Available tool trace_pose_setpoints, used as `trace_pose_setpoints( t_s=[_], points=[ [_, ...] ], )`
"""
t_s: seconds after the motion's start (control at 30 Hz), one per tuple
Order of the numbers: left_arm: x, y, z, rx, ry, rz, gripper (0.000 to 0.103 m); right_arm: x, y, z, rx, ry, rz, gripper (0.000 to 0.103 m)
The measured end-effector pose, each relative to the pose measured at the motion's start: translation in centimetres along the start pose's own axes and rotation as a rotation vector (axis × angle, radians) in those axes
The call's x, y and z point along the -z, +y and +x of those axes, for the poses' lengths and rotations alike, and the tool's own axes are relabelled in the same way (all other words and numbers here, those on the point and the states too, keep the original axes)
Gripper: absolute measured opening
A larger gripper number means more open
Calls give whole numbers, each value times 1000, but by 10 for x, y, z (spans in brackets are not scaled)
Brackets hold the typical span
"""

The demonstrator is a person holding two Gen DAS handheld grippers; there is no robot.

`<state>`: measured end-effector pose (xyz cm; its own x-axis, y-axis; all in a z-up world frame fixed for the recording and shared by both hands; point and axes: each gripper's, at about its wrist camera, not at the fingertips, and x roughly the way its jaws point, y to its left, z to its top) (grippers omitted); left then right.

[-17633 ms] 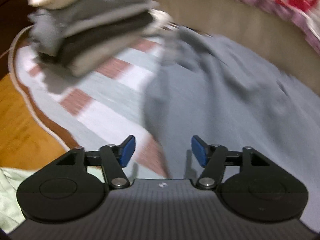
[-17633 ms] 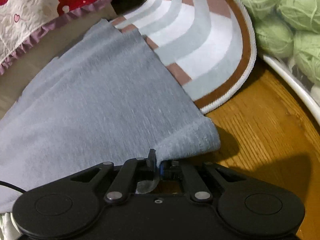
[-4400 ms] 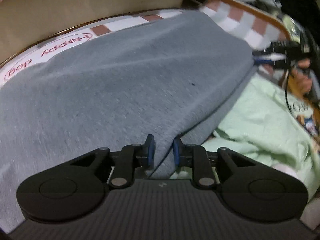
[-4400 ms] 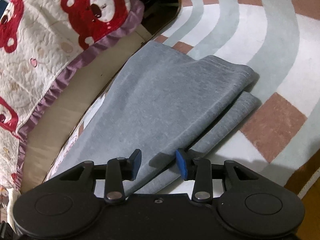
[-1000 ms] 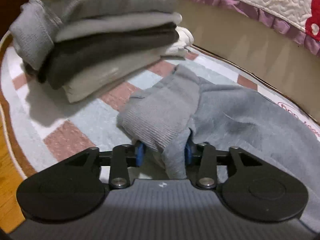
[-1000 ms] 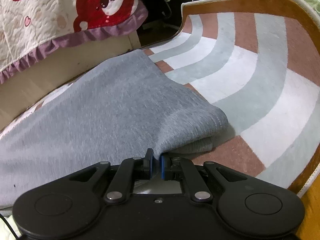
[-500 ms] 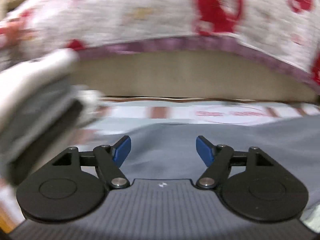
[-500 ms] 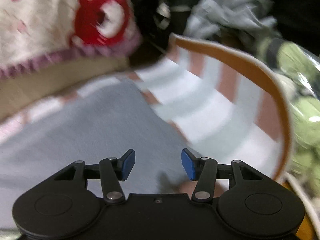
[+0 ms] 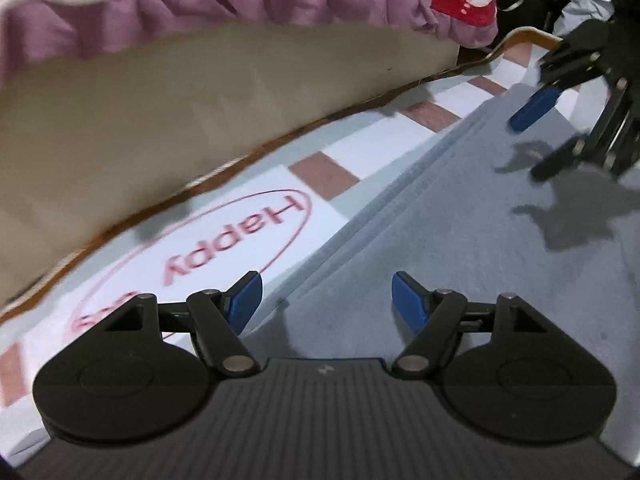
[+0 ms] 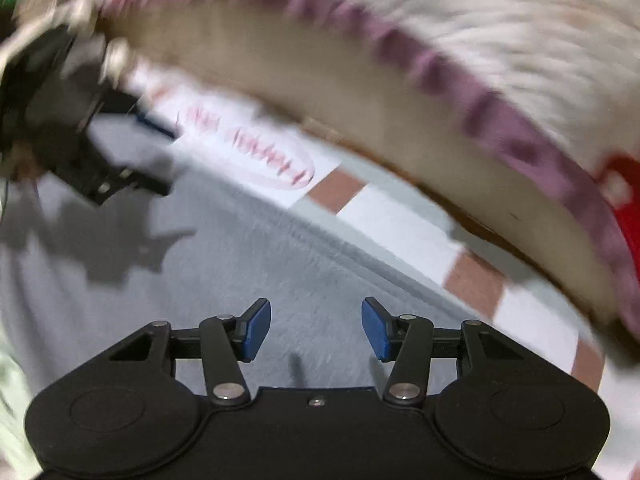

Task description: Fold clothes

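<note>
Both the left gripper [image 9: 327,302] and right gripper [image 10: 316,334] have let go of the grey garment [image 9: 460,216] and now hover over it, jaws wide. It lies flat on the rug [image 9: 240,216], its far edge layered, so another fold likely follows.

Patterned rug [image 9: 320,172] beneath a tan bed base [image 9: 200,108] and purple-frilled quilt [image 9: 280,4].
</note>
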<state>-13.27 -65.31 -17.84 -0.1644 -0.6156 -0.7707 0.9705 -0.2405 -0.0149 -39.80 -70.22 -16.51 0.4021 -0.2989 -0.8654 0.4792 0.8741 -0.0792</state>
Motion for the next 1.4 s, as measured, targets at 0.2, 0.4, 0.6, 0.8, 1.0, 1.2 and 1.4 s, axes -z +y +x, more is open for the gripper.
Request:
trace_pose_setpoints(
  t_s=[0.2,0.4,0.6,0.8,1.0,1.2,1.4],
  points=[
    [9,4,27,42,109,-75,19,-8,-1,54,55,92,-99,56],
    [27,0,-20,104,-58,-118,1,1,-8,73,42,81,-76,12],
    [46,-24,-47,181,-73,-110,1,46,15,41,77,-30,-90,3],
    [74,-47,-55,153,-55,-76,1,85,46,8,89,-117,-94,3],
    [87,-62,-57,129,-31,-17,1,91,43,0,-34,-88,32,15],
    [96,-62,-51,128,-19,-69,1,81,-7,0,-68,-108,412,38],
    [98,-62,-53,127,-13,-66,2,84,-45,14,121,-70,702,54]
  ],
)
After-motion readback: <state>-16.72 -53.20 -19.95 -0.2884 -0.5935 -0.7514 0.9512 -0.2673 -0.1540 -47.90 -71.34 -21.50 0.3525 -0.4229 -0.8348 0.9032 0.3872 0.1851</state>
